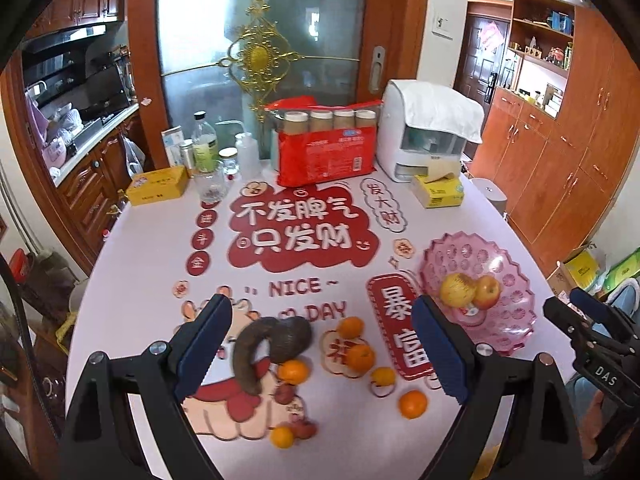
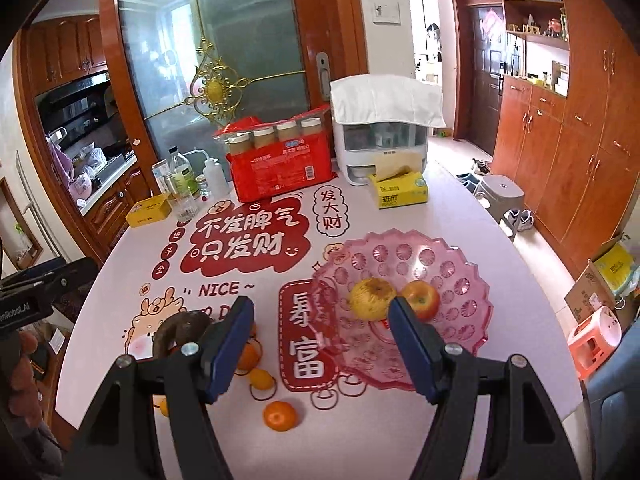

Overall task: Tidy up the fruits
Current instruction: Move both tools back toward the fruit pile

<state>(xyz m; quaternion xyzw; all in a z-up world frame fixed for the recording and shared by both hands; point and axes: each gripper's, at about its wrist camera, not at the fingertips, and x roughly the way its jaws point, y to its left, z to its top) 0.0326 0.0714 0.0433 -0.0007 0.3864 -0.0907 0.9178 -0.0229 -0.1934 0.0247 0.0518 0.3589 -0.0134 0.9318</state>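
Note:
A pink plastic fruit bowl [image 1: 516,312] [image 2: 460,256] stands on the table's right side and holds a yellow apple [image 1: 457,289] [image 2: 372,298] and a red apple [image 1: 487,291] [image 2: 421,299]. Several small oranges [image 1: 360,356] [image 2: 280,415] lie loose on the table beside a dark brown overripe banana [image 1: 260,344] [image 2: 180,330] and small red fruits [image 1: 286,393]. My left gripper [image 1: 322,344] is open and empty above the loose fruit. My right gripper [image 2: 320,344] is open and empty, just left of the bowl's near rim.
At the table's back stand a red package with jars [image 1: 324,148], a white appliance under a cloth [image 1: 424,128], a yellow tissue box [image 1: 438,192], a yellow box [image 1: 158,186] and bottles [image 1: 204,144]. Wooden cabinets [image 2: 580,152] stand to the right.

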